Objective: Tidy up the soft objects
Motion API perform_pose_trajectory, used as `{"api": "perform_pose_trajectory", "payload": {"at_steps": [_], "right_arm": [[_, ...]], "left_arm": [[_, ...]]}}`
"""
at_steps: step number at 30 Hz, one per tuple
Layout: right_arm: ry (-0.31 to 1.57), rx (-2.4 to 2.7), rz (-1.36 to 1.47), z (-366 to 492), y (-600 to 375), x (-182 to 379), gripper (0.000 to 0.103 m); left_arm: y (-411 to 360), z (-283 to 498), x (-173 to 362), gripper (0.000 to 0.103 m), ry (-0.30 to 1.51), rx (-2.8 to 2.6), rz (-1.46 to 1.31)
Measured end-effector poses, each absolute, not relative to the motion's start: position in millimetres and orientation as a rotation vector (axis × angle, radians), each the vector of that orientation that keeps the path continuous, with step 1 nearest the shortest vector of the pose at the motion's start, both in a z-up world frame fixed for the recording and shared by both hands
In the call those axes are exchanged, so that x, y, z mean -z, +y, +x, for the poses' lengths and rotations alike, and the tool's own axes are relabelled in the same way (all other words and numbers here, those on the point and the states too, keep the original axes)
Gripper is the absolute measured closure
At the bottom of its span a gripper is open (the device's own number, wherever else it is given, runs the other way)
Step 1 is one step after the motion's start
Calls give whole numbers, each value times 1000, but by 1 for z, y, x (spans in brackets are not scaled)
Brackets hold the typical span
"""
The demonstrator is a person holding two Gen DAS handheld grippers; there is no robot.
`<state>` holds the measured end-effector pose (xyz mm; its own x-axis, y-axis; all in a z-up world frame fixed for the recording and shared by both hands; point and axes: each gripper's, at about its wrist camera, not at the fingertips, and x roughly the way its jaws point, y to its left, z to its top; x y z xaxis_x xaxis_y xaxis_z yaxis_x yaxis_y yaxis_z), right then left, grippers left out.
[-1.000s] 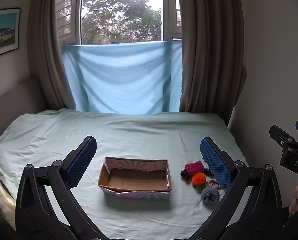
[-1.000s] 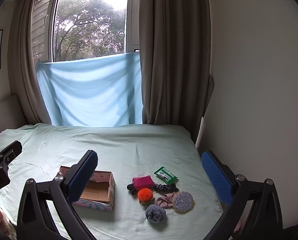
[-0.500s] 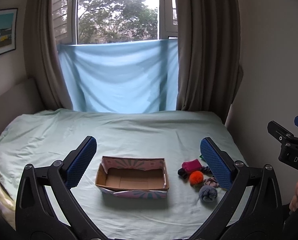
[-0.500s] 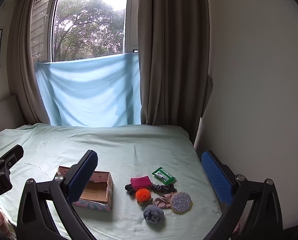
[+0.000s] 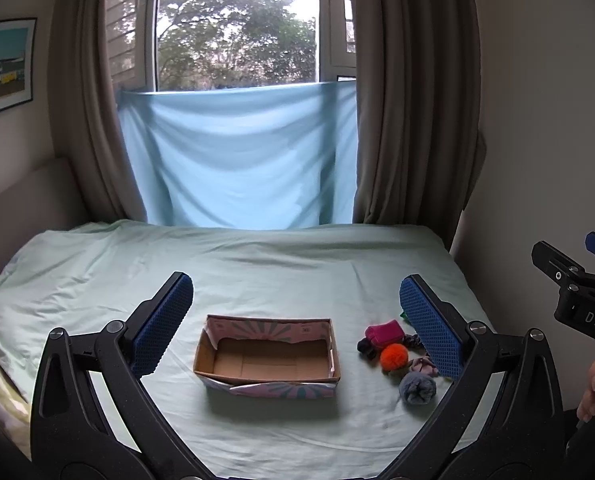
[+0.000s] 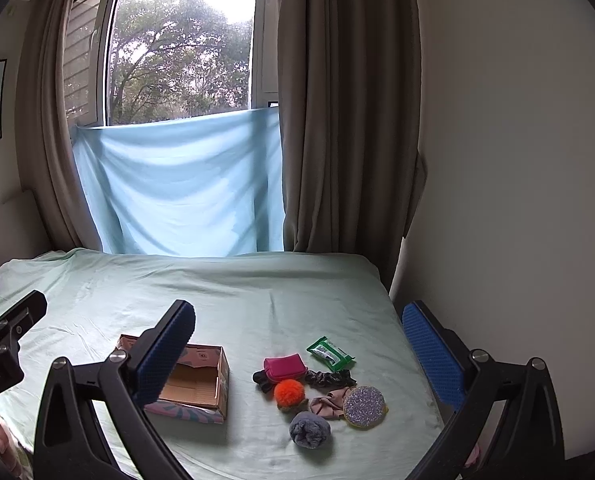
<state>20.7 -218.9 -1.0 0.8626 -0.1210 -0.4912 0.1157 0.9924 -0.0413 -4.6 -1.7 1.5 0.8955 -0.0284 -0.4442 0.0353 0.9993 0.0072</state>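
Bed (image 5: 257, 264), pale green sheet, lightly creased. An open cardboard box (image 5: 268, 356) with patterned outer walls is seen on the sheet, empty inside, flaps folded down.

Soft objects are clustered just right of the box, apart from it:
- magenta pouch (image 6: 284, 364), farthest back, resting against a dark scrunchie (image 6: 260, 379)
- orange pompom (image 6: 289, 393), touching the pouch's near edge
- second dark scrunchie (image 6: 330, 378), to the right of the pouch
- pink scrunchie (image 6: 326, 405), touching a round glittery pad (image 6: 363, 405)
- grey fuzzy ball (image 6: 309, 430), nearest the camera
- green packet (image 6: 329, 353), at the back of the group, slightly apart

Left hand-held gripper (image 5: 297, 320): held above the bed, fingers spread wide, nothing between them; the box is framed in the gap.

Right hand-held gripper (image 6: 299, 354): also held above the bed, fingers wide apart and empty; the cluster is framed between them. Part of a hand (image 5: 593, 388) is seen at the right edge of the left wrist view.

Behind the bed: blue cloth (image 5: 237, 156) hung across the lower window, brown curtains (image 5: 413, 100) either side.
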Motion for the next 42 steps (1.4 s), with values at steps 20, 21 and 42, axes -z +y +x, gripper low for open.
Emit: {"api": "perform_pose_trajectory", "payload": {"at_steps": [20,21,42], "right_arm": [[518,124,-22,17,-204,5,0],[518,124,-22,16,-203,6,0],[531,136,15,19,-196,5,0]], "left_arm": [[-1,-6,-1,0,458,45,18],[0,-6,-1,0,458,45,17],[7,31,1,0,529,132,73]]}}
